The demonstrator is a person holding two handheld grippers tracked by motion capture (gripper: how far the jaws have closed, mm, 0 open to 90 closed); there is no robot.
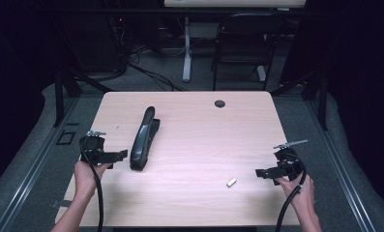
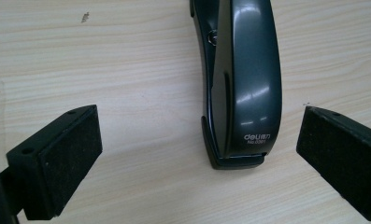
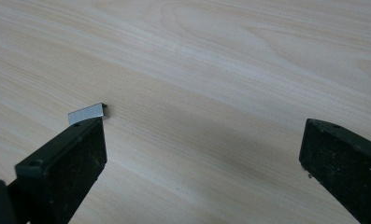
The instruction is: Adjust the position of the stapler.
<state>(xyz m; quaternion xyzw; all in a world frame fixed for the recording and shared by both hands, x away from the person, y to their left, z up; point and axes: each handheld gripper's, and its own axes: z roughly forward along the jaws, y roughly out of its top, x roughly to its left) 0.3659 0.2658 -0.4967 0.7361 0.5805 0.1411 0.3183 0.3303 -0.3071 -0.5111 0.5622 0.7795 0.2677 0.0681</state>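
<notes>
Left gripper (image 1: 123,154): jaws released, spread either side of the near end of the stapler (image 1: 144,139) (not touching), which lies left of the table's (image 1: 199,125) centre. Staple strip (image 1: 231,182): near right. Right gripper (image 1: 259,172): jaws released, just beside the strip.

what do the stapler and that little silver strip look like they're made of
Stapler: glossy dark shell, likely plastic or painted metal; soft highlights run along its top and a printed logo sits near the end. Staple strip: probably bare metal, a dull silver folded piece with crisp edges, lying on the pale woodgrain table.
</notes>
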